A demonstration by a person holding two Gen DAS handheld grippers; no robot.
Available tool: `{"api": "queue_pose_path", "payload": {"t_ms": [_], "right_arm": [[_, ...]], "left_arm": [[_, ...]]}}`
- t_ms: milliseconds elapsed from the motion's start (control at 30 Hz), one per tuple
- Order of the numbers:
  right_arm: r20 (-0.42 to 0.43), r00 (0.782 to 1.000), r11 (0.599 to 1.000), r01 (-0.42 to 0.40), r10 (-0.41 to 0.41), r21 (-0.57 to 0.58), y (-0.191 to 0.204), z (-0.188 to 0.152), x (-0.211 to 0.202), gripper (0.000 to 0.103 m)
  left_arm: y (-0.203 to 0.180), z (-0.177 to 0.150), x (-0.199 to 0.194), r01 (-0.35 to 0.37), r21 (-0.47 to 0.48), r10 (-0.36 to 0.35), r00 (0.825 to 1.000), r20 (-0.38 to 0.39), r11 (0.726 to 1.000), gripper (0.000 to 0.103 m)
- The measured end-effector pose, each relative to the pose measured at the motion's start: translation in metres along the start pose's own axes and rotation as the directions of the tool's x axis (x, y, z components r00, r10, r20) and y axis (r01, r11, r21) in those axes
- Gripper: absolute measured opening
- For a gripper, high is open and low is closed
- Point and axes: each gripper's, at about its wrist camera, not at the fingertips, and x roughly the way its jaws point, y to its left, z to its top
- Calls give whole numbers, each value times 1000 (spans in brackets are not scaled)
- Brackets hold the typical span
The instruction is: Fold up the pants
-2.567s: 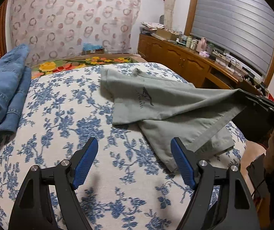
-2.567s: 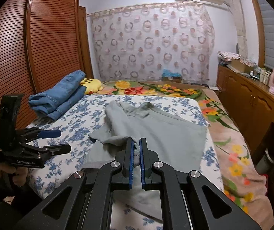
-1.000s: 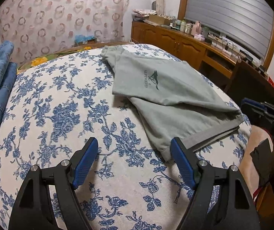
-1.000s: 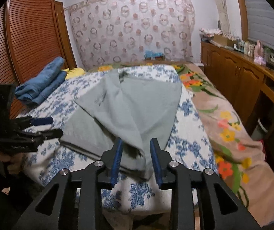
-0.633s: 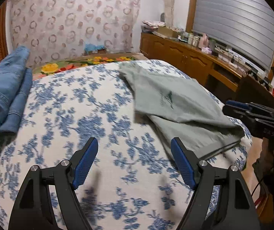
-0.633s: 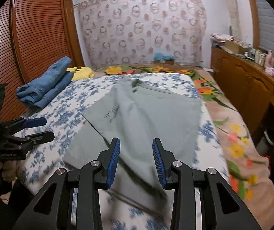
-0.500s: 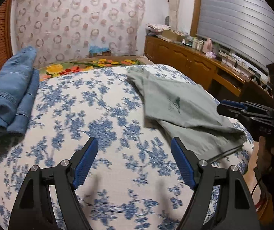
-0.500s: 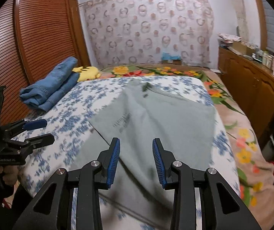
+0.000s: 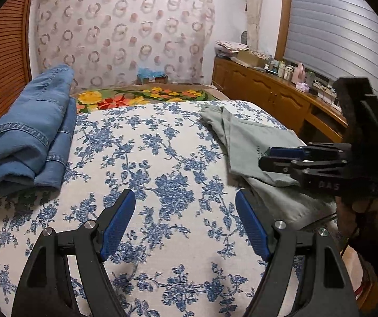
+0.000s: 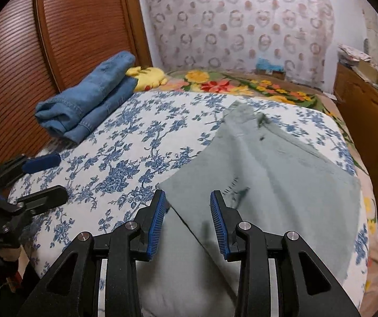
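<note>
One pair of grey-green pants (image 10: 281,185) lies on a bed (image 9: 162,174) covered in a white sheet with blue flowers. The pants sit on the bed's right half as the person faces it, reaching to the near edge. They appear already doubled, one layer lying over the other, with a small dark logo on the upper layer. Their long axis runs from the near edge of the bed away toward the far curtained wall (image 10: 241,23), slanting a little to the left; what seems to be the waist end, with a drawstring, points away from the person.

The right gripper (image 10: 187,219) hovers just above the near part of the pants. Its blue-padded jaws stand partly apart and hold nothing; a fold edge of the cloth passes below the gap. The left gripper (image 9: 185,227) hangs over bare sheet to the left of the pants, jaws wide apart and empty.

The next fold probably means bringing one end of the pants over the other. To do it well, each gripper should pinch through all layers at a corner of the same end, then lift and carry both corners evenly so the edges line up without wrinkles.

Folded blue jeans (image 10: 88,103) rest at the bed's far left, well apart from the pants, beside a wooden wardrobe (image 10: 64,26).
</note>
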Motion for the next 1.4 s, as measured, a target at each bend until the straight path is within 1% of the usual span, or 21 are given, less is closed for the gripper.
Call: {"api": "queue_pose_path", "payload": {"t_ms": [233,367,567,767,800,833,900,933,1067,1200,1300,1333,1400], "right_arm": [[-37,999,999,4,-6,-48,9,14,17,36],[-83,997,997,-14,7,-75,19,23,33,36],[-138,990,994,8,-23,-113,23,27,55,36],[-134,990,987,31,-53,-159,29,28,61,36],[-130,990,985,37,-60,-169,31,27,62,32],[-123,990,984,51,-73,-173,31,27,62,22],[-112,993,990,28,-43,-138,25,28,57,12],[-97,995,994,10,-21,-112,22,29,55,9],[-56,997,998,-50,49,-25,6,29,42,7],[-12,997,996,-76,77,40,-9,30,29,7],[12,993,988,-122,121,94,-21,32,23,7],[19,993,988,-121,119,98,-23,33,22,7],[23,996,992,-92,91,82,-24,34,20,7]], "left_arm": [[7,-3,1,-6,-13,6,1000,-6,1000,79],[7,-4,1,-5,-12,5,1000,-7,1000,79],[7,-6,3,-6,-15,6,1000,-13,1000,79],[5,-7,4,-2,-11,2,1000,-16,1000,79],[5,-7,4,-1,-11,1,1000,-17,1000,79],[4,-7,4,1,-10,-1,1000,-17,1000,79],[3,-8,4,2,-9,-2,1000,-18,1000,79],[3,-8,5,3,-8,-3,1000,-19,1000,79],[0,-8,7,9,-1,-9,1000,-25,1000,79],[-8,-5,12,20,16,-20,999,-32,1000,79],[-15,-2,16,24,35,-23,999,-35,999,79],[-18,-1,18,28,42,-27,999,-36,999,79],[-24,0,21,35,53,-33,999,-40,998,79]]}}
